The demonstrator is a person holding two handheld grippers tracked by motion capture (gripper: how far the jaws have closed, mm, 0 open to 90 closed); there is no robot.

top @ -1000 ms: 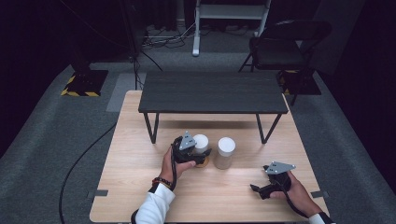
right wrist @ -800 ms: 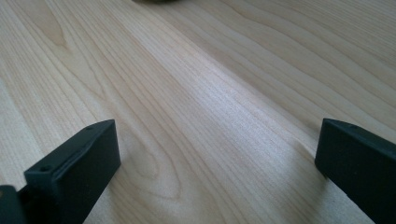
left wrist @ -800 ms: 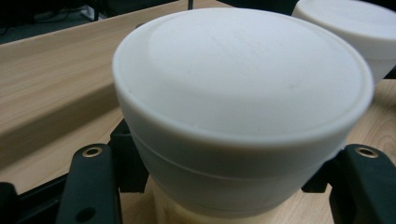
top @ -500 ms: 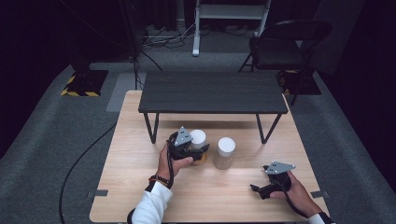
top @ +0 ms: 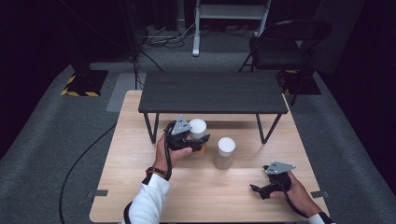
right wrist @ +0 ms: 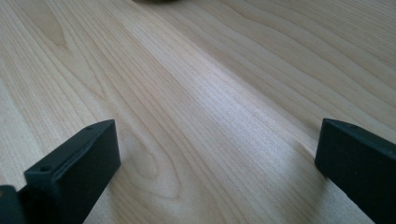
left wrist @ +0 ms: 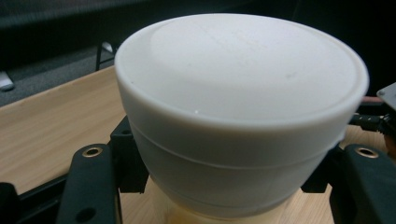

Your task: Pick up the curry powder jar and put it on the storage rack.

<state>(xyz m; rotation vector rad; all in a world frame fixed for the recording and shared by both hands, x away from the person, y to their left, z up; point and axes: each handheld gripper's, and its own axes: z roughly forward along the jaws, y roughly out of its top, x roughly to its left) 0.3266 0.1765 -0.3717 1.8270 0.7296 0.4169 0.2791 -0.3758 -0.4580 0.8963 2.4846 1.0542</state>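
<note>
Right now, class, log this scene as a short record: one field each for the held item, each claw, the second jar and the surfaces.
held item: white-lidded jar, gripped by its sides
left claw: shut on the jar, above the wooden table
right claw: open, nothing between its jaws, low over the wood
second jar: upright on the table, apart from both claws
raised surface: dark shelf behind the jars

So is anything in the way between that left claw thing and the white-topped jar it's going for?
No, nothing visible. The left gripper is already shut on the white-lidded jar, its jaws pressing either side below the lid. The second jar stands apart to its right.
</note>
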